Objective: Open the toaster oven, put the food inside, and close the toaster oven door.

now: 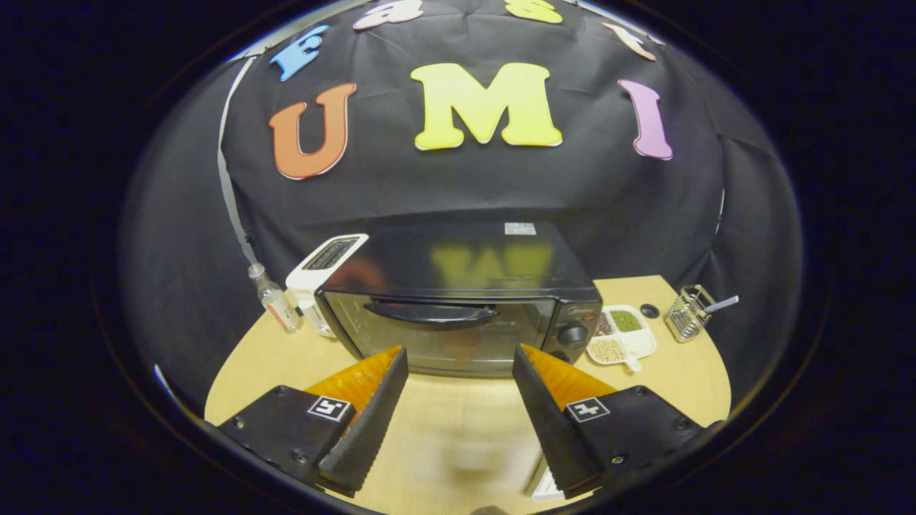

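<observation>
we see our gripper (458, 361) spread wide, holding nothing, above the counter (458, 422). just beyond its fingers stands the toaster oven (458, 286), door shut, handle (429, 313) facing us.

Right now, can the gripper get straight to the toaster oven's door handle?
Probably yes: the gripper is open, and the door handle sits just beyond its fingertips on the closed toaster oven, with nothing between them.
</observation>
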A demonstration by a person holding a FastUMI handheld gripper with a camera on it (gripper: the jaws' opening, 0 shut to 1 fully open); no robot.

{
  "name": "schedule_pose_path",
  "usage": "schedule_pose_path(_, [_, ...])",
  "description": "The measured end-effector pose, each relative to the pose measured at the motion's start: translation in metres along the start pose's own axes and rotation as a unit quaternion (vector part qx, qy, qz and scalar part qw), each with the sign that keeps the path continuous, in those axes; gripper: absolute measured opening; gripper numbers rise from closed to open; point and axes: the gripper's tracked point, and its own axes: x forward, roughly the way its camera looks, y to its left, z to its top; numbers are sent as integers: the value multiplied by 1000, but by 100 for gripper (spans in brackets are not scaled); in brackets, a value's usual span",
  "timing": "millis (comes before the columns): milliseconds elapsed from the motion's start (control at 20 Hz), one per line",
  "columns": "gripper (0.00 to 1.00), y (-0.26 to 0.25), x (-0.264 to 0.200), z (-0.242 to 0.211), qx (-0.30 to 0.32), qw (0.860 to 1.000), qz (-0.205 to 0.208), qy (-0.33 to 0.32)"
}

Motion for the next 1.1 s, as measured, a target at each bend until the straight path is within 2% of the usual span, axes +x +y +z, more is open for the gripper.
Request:
schedule_pose_path(200, [95, -25, -54, 44, -4, 998, -21, -55])
schedule_pose_path(300, [94, -46, -84, 66, 4, 996, -44, -83])
schedule_pose_path(550, [95, -92, -163, 117, 18, 985, -78, -155])
schedule_pose_path(650, [100, -113, -189, 132, 18, 979, -93, -180])
schedule_pose_path(750, [100, -132, -215, 143, 12, 973, -109, -205])
schedule_pose_path(900, [100, -148, -249, 148, -3, 967, -115, -230])
schedule_pose_path(1100, [100, -159, -264, 144, 5, 966, -92, -240])
